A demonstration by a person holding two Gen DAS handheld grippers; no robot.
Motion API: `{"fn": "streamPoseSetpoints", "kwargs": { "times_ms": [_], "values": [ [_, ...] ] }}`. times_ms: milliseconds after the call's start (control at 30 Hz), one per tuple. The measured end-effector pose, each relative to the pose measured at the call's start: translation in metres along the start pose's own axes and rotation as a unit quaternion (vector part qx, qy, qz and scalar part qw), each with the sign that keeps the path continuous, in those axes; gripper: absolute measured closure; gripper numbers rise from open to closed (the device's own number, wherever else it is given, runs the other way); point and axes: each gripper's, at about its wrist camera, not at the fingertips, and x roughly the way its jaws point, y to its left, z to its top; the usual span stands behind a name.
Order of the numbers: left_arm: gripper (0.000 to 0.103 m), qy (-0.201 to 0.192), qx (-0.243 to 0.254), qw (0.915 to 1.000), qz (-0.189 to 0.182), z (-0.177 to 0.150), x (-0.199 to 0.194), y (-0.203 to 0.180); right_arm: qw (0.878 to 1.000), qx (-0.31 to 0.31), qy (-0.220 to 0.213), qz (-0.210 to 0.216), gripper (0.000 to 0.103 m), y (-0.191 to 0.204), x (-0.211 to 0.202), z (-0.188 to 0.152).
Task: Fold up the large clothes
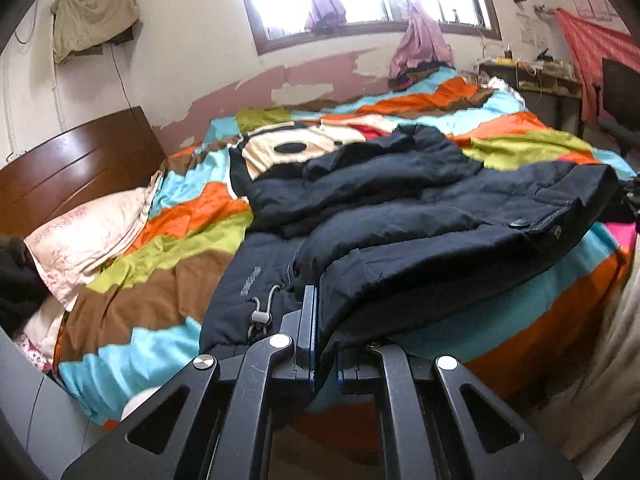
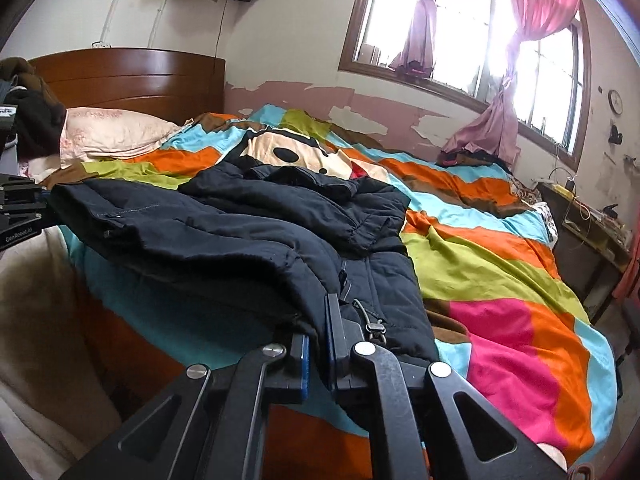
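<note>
The dark padded jacket [image 1: 420, 208] lay on the striped bedspread [image 1: 168, 256] near the foot of the bed, directly ahead of both sets of fingers, its near hem lifted off the cover and pinched at two points. Its long axis ran away from the cameras toward the wall with the window [image 2: 472, 32], the collar end lying farthest off over the cartoon face printed on the cover, the hem with its drawcord toggle [image 1: 260, 316] nearest. The left gripper [image 1: 320, 320] had its jaws pressed almost together on a fold of the hem, fabric spilling over the right-hand finger. The right gripper [image 2: 320, 336] was likewise clamped nearly shut on the hem beside a second toggle [image 2: 374, 326].
</note>
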Motion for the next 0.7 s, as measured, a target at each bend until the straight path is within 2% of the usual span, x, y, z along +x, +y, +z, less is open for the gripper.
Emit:
{"fn": "streamPoseSetpoints", "kwargs": {
  "times_ms": [133,400,567,700],
  "values": [
    [0.098,-0.026,-0.003,0.9996,-0.006,0.021,0.005,0.005,1.000,0.009,-0.022,-0.007,0.097,-0.008,0.008,0.014],
    [0.098,-0.065,-0.028,0.9971,-0.026,0.082,0.026,0.044,0.994,-0.003,-0.101,-0.034,0.097,-0.023,0.027,0.069],
    [0.098,-0.083,0.006,0.9966,0.001,0.121,0.055,0.057,0.989,-0.043,-0.132,-0.043,0.097,-0.037,0.060,0.118],
    [0.098,-0.076,0.018,0.9968,0.015,0.148,0.093,0.069,0.990,-0.053,-0.124,-0.035,0.097,-0.051,0.093,0.147]
  ]
}}
